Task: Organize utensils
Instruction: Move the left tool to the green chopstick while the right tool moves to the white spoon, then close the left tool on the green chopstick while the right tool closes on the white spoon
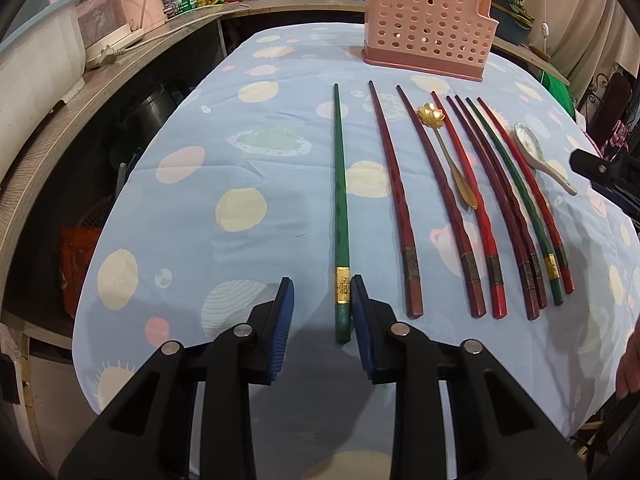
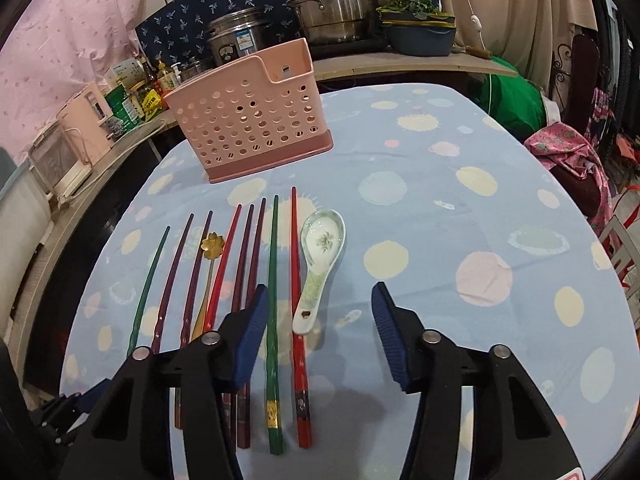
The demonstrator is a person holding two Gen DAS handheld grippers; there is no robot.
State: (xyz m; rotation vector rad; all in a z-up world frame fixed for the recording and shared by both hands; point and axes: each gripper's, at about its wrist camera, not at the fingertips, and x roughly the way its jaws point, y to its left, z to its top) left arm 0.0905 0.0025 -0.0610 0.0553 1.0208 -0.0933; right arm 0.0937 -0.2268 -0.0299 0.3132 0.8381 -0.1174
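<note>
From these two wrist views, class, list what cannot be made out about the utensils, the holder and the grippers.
- Pink holder: its inside and dividers are hidden by its own perforated wall in both views.
- Left wrist view: whether the left gripper already pinches the green chopstick; only one pad seems to touch.
- Right wrist view: the right gripper and its finger hide the dark chopsticks' handle ends.

Each gripper is matte black plastic — the left gripper (image 1: 322,304) and the right gripper (image 2: 320,312) alike. Angular linkage arms carry round silver pivot pins and triangular cut-outs toward six o'clock. The fingers (image 1: 282,312) bear ribbed blue pads — finely grooved strips running along their inner faces.
</note>
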